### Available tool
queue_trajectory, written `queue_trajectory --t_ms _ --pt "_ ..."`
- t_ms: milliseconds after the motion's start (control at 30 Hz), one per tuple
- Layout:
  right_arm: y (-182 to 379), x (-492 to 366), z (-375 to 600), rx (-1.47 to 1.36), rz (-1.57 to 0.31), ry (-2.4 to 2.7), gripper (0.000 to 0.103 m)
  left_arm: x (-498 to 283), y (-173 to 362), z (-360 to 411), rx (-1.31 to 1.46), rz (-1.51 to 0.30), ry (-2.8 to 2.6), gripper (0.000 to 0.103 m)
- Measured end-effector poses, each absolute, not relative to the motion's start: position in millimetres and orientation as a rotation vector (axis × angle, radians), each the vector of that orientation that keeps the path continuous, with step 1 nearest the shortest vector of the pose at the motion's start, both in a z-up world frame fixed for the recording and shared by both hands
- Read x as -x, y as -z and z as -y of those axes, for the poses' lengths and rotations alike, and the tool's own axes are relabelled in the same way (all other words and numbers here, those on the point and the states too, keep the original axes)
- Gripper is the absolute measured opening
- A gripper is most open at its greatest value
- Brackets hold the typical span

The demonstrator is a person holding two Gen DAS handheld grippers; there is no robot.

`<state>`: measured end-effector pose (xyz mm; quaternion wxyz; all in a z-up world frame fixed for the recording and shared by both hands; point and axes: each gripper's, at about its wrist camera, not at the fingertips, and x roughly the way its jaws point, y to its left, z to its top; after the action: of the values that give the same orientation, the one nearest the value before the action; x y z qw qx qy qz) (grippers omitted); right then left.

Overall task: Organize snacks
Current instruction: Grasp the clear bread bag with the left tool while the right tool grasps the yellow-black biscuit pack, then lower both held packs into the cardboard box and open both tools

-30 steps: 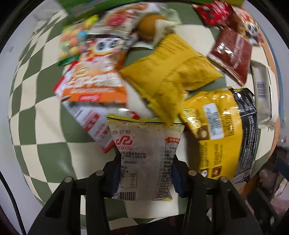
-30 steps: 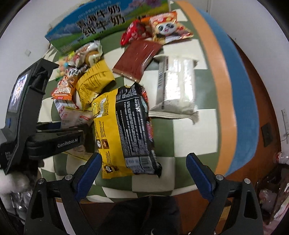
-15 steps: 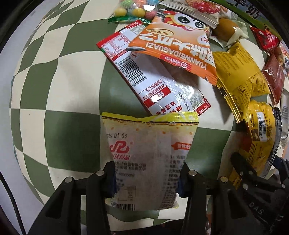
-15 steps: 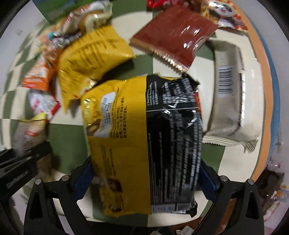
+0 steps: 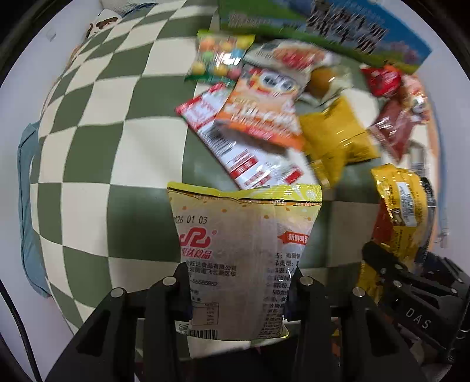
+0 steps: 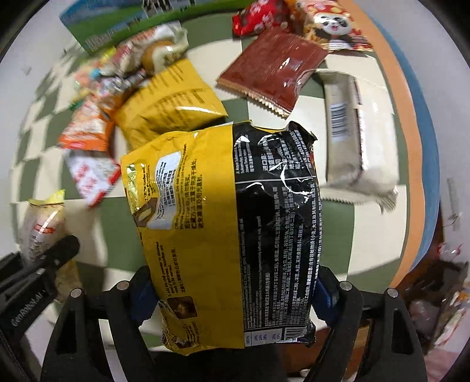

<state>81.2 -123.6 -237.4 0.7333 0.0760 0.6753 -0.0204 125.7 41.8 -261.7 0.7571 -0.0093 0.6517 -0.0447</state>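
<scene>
My left gripper (image 5: pixel 239 282) is shut on a pale yellow snack packet (image 5: pixel 243 249) and holds it above the checked cloth (image 5: pixel 97 152). My right gripper (image 6: pixel 232 291) is shut on a large yellow and black noodle bag (image 6: pixel 229 223), lifted off the cloth. That bag also shows at the right of the left wrist view (image 5: pixel 402 211), and the pale packet shows at the left of the right wrist view (image 6: pixel 44 223). The two grippers are side by side, left of one another.
A pile of snacks lies behind: an orange packet (image 5: pixel 264 114), a red and white packet (image 5: pixel 235 150), a yellow bag (image 6: pixel 170 105), a dark red packet (image 6: pixel 273 73), a grey wrapped pack (image 6: pixel 358 138). A blue and green carton (image 5: pixel 323 26) stands at the back.
My right gripper has closed on the yellow and black bag and raised it. My left gripper has pulled back with the pale packet, so more of the cloth and the carton shows.
</scene>
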Motion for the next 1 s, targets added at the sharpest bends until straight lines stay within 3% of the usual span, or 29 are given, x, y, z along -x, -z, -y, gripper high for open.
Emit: queue_trajectory --t_ms 267,533,767,1000 --pt "133 -138 146 -0.296 -1.356 -0.087 0.086 -196 133 -18 0.127 -1.28 0.19 0.038" --pt "47 -298 175 -0.219 -1.2 -0.122 0.086 -341 85 34 0.168 -1.186 0.201 0.038" --pt "76 -445 183 -0.163 -1.295 -0.096 0.086 -478 115 51 0.143 -1.266 0.144 0.038" --pt "168 -535 180 -0.126 -1.475 -0.1 0.086 -546 185 57 0.131 -1.419 0.121 0.038"
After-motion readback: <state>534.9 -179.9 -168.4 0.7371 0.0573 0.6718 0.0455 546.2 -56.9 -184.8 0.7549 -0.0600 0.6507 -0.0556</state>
